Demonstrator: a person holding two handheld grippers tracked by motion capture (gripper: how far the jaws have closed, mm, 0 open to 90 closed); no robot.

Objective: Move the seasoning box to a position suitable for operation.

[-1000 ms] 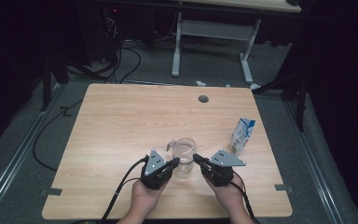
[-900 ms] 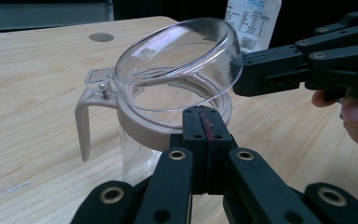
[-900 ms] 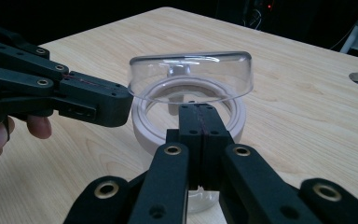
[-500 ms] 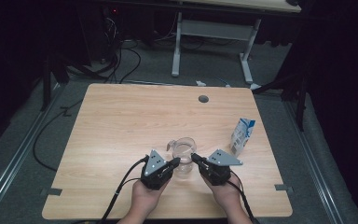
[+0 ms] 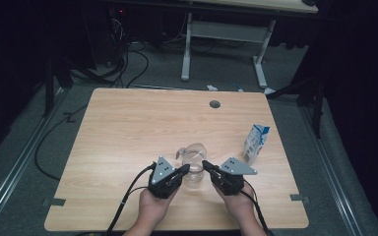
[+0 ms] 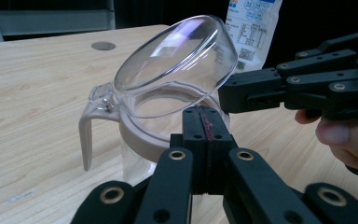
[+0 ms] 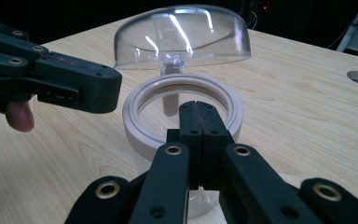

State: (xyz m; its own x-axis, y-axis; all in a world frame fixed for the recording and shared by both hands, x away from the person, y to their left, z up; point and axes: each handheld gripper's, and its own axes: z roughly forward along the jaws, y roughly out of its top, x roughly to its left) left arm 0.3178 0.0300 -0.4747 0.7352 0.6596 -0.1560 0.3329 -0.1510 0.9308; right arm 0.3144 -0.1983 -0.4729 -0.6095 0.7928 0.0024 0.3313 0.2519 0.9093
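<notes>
Dim room, lit tabletop (image 5: 128, 128), glare on clear lid (image 6: 177, 56).

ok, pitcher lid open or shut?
Open. The clear lid is hinged up off the pitcher, tilted above its beige rim, so the mouth is uncovered.

Far tabletop (image 5: 142, 118) free; milk carton (image 5: 255, 142) blocks right of jug (image 5: 193, 160).
</notes>
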